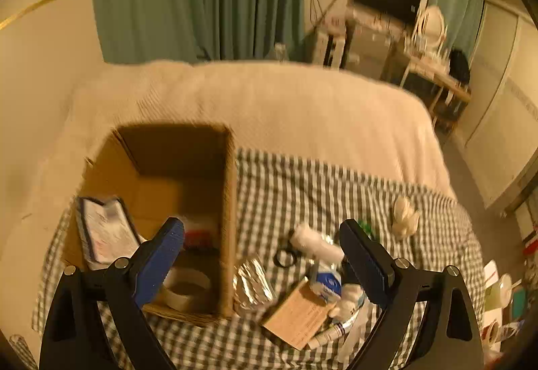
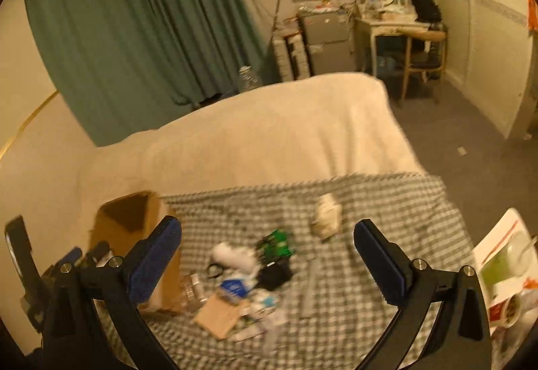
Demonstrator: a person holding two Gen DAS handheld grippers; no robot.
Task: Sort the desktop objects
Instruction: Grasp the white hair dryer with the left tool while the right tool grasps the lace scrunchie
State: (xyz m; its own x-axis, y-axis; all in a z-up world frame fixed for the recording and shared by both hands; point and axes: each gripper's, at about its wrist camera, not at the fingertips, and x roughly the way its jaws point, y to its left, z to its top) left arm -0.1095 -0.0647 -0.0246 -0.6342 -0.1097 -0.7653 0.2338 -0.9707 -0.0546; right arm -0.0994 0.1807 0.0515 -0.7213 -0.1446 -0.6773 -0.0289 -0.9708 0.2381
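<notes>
A brown cardboard box (image 1: 228, 202) stands open on a checked cloth (image 1: 302, 188); inside are a tape roll (image 1: 186, 289), a plastic-sleeved booklet (image 1: 104, 232) and a red-and-white item. Right of it lies a pile: a foil packet (image 1: 252, 282), a tan card (image 1: 296, 316), a white roll (image 1: 316, 242), a blue-and-white pack (image 1: 326, 279), a black ring. My left gripper (image 1: 262, 235) is open and empty above the box edge and pile. My right gripper (image 2: 265, 235) is open and empty above the same pile (image 2: 242, 289). The box (image 2: 134, 222) shows at its left.
A crumpled white wad (image 1: 405, 215) lies apart on the cloth, also in the right wrist view (image 2: 326, 215). A green packet (image 2: 277, 244) and a black pouch (image 2: 274, 274) lie in the pile. A cream blanket (image 2: 269, 134) covers the bed behind. Food packaging (image 2: 504, 269) sits at right.
</notes>
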